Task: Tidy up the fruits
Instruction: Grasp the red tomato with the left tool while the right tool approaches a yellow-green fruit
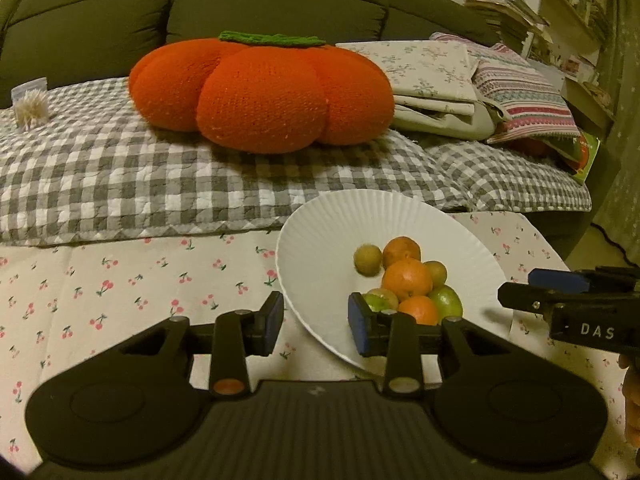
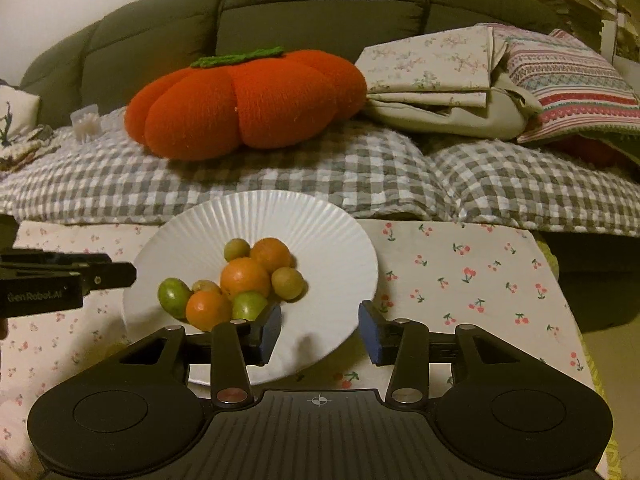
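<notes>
A white ribbed plate sits on the cherry-print tablecloth and holds a pile of fruit: three oranges, green limes and small yellow-green fruits. My left gripper is open and empty, straddling the plate's near left rim. My right gripper is open and empty, over the plate's near right rim. Each gripper shows side-on in the other's view.
The cherry-print tablecloth covers the table. Behind it a sofa holds a grey checked quilt, an orange pumpkin cushion and folded bedding.
</notes>
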A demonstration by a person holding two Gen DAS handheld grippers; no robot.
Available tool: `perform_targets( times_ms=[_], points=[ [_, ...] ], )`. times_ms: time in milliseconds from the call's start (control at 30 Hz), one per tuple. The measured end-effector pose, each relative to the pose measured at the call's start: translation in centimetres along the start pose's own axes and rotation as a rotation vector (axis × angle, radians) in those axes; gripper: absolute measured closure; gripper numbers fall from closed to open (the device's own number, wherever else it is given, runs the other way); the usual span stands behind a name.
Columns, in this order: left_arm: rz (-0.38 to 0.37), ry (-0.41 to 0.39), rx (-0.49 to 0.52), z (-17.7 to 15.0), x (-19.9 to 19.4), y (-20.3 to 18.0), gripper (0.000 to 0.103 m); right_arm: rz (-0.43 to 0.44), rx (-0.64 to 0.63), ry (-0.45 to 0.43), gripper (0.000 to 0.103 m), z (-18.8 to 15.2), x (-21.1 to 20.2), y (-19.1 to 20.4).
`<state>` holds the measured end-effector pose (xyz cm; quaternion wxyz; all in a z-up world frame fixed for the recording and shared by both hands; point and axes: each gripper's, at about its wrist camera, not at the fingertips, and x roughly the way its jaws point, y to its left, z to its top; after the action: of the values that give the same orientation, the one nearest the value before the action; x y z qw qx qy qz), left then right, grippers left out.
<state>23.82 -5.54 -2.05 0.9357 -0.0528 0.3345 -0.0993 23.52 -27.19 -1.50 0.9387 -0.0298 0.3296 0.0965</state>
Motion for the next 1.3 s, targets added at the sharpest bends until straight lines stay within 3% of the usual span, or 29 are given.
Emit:
perform_targets(
  times_ms=[300, 600, 800, 933, 1300],
  points=[
    [0.04, 0.03, 0.024, -1.9, -2.8, -0.4, 0.057, 0.02, 0.018, 0.03, 0.054, -0.2, -1.3, 1.1],
    [0.03, 0.088, -0.027, -5.2, -4.5, -1.3, 0.05, 0.071, 0.082, 0.07, 0.048, -0.6, -3.3, 1.7],
    [0.044, 0.112, 0.043, -7.3, -4.4, -3.4, 0.05, 0.092, 0.132, 0.117, 0.035, -1.6, -4.8, 1.8],
    [0.052, 0.117, 0.038, -7.5, -3.8, -3.4, 0.05, 0.097, 0.162, 0.139, 0.024, -2.3, -5.6, 1.5],
    [0.049, 0.096, 0.031, -7.7, -2.4, -3.2, 0.052, 0.097, 0.17, 0.167, 0.022, -2.9, -5.6, 1.7]
  ],
)
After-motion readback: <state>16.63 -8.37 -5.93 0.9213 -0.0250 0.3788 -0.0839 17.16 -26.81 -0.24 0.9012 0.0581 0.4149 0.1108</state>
